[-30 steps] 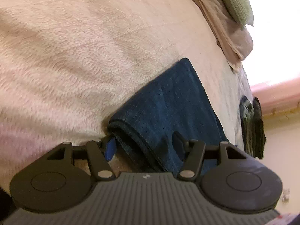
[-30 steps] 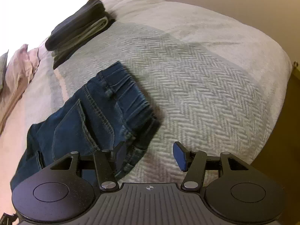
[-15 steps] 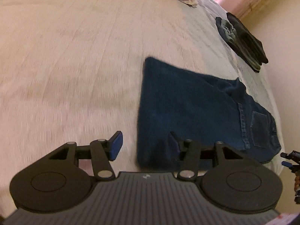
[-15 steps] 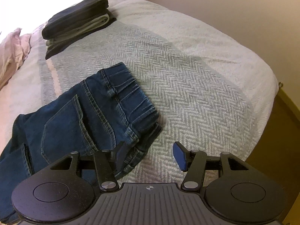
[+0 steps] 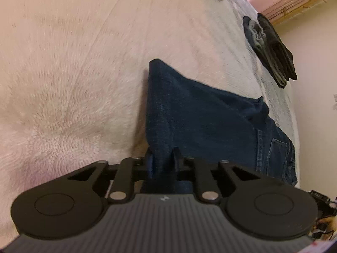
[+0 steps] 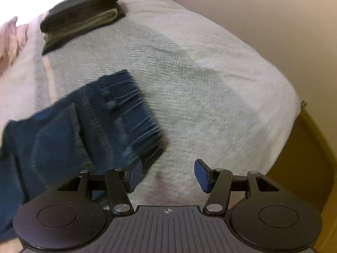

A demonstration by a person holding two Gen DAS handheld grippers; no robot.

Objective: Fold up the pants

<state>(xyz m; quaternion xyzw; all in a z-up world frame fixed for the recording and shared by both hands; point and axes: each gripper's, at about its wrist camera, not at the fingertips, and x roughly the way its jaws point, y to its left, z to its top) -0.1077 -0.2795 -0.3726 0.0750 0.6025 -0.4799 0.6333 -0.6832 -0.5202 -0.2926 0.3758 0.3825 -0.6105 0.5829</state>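
My left tool is closing, its two black fingers drawn in on the folded edge of the dark blue denim pants, with a ridge of the fabric pinched up between the pads. From that pinch the pants run away across the pale, woolly bed cover, lying flat toward the waistband end at the right, where a stitched back pocket shows. Further right and well apart from them, a folded stack of black and grey clothes sits near the far edge of the bed.

My right tool stands with its blue-padded fingers well apart and nothing between them. The left pad hangs over the waistband corner of the pants; whether it touches I cannot tell. The right pad is over bare grey herringbone blanket. The view is blurred.
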